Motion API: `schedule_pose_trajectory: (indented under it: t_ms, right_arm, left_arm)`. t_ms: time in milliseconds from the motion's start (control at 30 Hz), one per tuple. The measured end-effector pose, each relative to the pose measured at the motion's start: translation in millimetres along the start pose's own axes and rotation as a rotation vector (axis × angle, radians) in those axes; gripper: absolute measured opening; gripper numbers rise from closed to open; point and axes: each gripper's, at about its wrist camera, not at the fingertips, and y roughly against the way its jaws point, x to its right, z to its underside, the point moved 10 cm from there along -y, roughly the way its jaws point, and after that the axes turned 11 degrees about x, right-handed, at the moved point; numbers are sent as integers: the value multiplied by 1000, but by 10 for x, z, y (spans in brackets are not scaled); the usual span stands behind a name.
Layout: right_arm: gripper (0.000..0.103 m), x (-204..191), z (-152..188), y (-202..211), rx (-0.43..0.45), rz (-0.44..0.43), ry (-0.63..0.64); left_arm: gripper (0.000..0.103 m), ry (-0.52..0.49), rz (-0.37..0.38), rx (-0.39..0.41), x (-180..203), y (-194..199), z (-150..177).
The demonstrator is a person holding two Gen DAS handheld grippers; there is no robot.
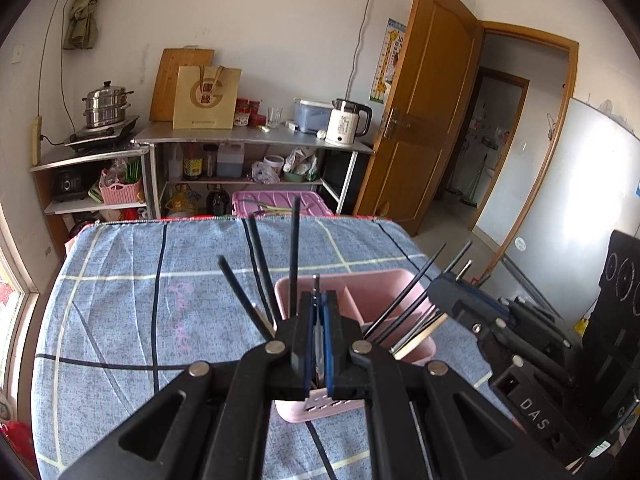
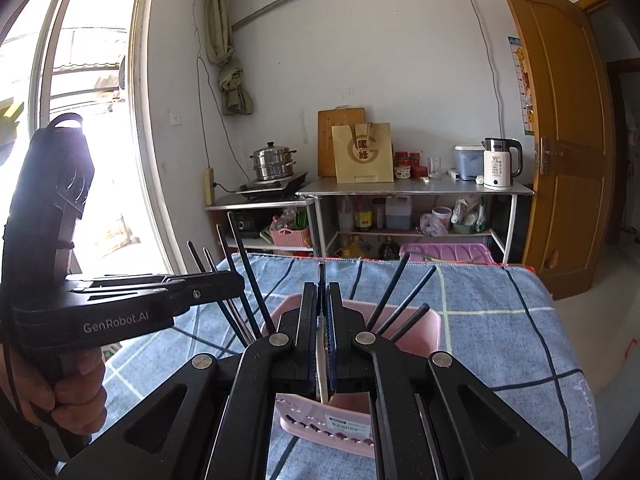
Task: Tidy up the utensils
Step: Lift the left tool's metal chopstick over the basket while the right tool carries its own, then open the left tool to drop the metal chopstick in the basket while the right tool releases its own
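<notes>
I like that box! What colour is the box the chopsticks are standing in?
Pink. The utensil holder shows best in the left wrist view, on the blue checked cloth.

Holder (image 1: 384, 296): on the table (image 1: 120, 300), chopsticks (image 1: 295, 248) standing inside.
Shelves (image 1: 256, 140): behind the table, kettle (image 1: 346, 122) on top.
</notes>
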Motion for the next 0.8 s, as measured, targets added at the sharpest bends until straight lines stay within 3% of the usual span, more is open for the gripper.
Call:
schedule_pose_trajectory:
  t_ms: [200, 567, 800]
  right_arm:
    - [4, 0, 11, 24, 0, 14, 23]
    - [4, -39, 3, 33, -27, 36, 63]
    - [13, -48, -30, 56, -31, 38, 82]
  left_arm:
    - [5, -6, -16, -49, -14, -113, 257]
    - [7, -46, -49, -49, 5, -83, 361]
    - [7, -66, -56, -38, 60, -18, 362]
